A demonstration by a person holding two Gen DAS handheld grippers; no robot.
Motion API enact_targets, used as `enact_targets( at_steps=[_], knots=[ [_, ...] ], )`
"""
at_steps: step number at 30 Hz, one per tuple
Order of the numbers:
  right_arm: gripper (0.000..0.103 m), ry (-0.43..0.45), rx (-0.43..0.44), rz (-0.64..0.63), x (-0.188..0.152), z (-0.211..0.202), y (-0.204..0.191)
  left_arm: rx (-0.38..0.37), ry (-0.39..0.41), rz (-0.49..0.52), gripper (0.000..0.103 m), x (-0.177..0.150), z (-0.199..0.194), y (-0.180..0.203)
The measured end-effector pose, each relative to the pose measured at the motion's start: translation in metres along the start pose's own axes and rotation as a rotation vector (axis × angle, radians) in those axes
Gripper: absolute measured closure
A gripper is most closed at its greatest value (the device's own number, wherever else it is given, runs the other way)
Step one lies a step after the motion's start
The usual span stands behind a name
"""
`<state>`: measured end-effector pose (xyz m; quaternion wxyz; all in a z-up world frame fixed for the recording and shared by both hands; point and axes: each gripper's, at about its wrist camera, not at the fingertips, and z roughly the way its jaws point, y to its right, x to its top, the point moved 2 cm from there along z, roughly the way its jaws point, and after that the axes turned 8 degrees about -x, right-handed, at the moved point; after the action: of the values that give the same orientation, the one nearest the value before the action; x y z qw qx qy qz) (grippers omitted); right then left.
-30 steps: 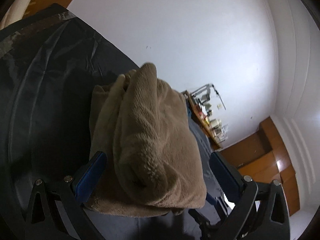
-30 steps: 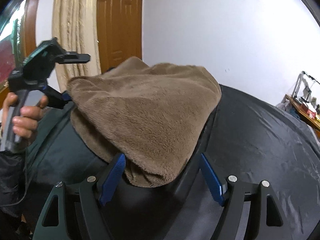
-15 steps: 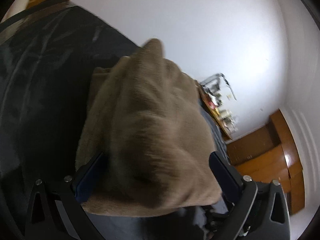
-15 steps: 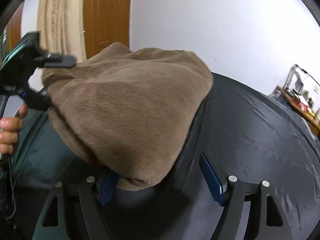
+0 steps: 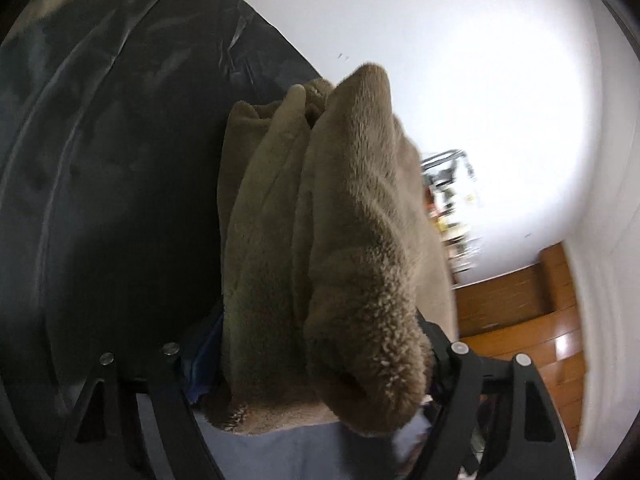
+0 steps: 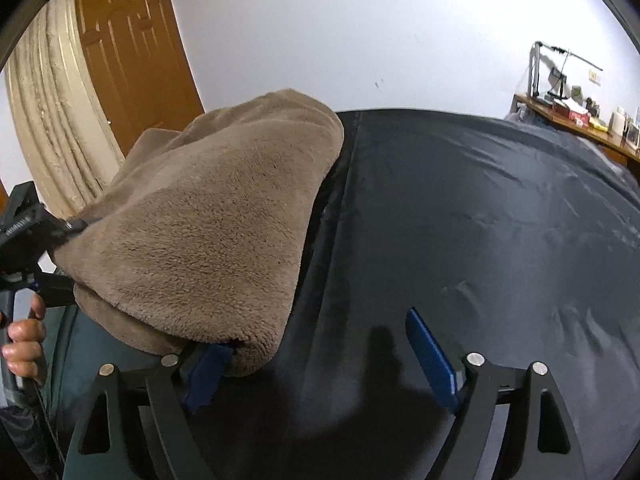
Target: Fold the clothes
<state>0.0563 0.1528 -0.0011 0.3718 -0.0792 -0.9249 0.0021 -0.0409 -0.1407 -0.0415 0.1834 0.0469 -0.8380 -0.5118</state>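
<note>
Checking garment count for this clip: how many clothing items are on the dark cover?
1: a folded brown fleece garment lies on the dark cover, its bulk between the left gripper's fingers. Layers inside the bundle could hide another piece.

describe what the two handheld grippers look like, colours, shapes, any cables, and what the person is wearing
The right gripper has black triangular cut-out finger frames, silver rivets and flat blue pads. The left gripper has the same black frames and rivets; one blue pad shows beside the brown fleece garment. In the right wrist view, a hand wraps its grey handle, with a thin black cable and a dark sleeve below.
</note>
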Motion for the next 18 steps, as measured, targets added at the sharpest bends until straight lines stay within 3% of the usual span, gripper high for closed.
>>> enact_targets(
  at_steps=[4, 11, 14, 18],
  knots=[
    [0.016, -0.002, 0.006, 0.002, -0.003, -0.004, -0.002, -0.11, 0.054, 0.008, 0.019, 0.004, -0.019, 0.008],
    [0.015, 0.001, 0.002, -0.005, -0.003, -0.004, -0.002, -0.186, 0.156, 0.139, 0.012, -0.001, -0.05, 0.036],
    [0.015, 0.0, 0.001, -0.006, -0.003, -0.003, -0.002, -0.181, 0.132, 0.162, 0.001, -0.004, -0.051, 0.041],
    [0.015, 0.0, -0.006, -0.01, -0.002, -0.003, -0.003, -0.225, 0.056, 0.135, 0.001, -0.012, -0.039, 0.04]
  ],
)
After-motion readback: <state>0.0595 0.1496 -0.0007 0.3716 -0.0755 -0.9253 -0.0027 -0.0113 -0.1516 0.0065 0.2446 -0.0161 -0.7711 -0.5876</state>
